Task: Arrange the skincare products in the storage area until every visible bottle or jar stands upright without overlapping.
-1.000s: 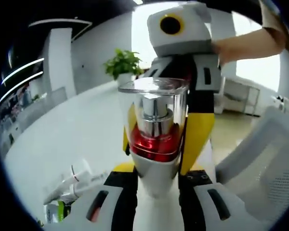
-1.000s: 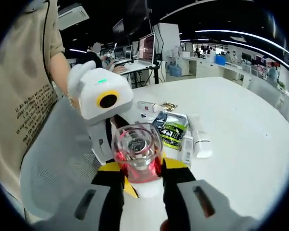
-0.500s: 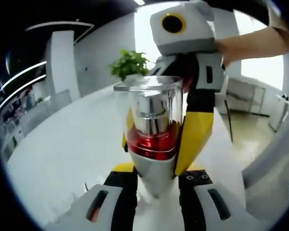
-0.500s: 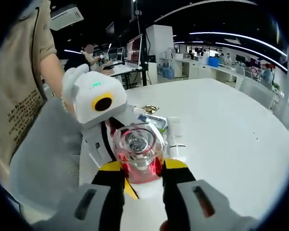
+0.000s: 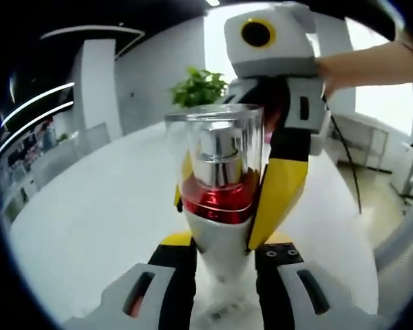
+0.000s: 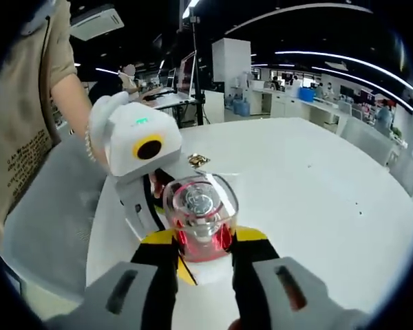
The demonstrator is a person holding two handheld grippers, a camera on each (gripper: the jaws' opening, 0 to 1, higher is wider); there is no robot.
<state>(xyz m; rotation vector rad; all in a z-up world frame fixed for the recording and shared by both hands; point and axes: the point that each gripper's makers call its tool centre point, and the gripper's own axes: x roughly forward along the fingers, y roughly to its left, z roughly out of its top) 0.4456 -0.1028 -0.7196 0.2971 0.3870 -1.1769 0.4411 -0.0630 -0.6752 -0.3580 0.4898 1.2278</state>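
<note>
Both grippers clamp one red pump bottle [image 5: 219,180] with a clear cap, held above the white tabletop [image 6: 310,179]. The left gripper [image 5: 220,258] grips its white base; the right gripper [image 6: 203,265] grips it too, with the other gripper at 10 o'clock.

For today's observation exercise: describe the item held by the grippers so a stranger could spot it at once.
Above the round white table, where the two grippers meet, sits a white bottle with a red collar. Its clear plastic cap over a silver pump sets it apart.
</note>
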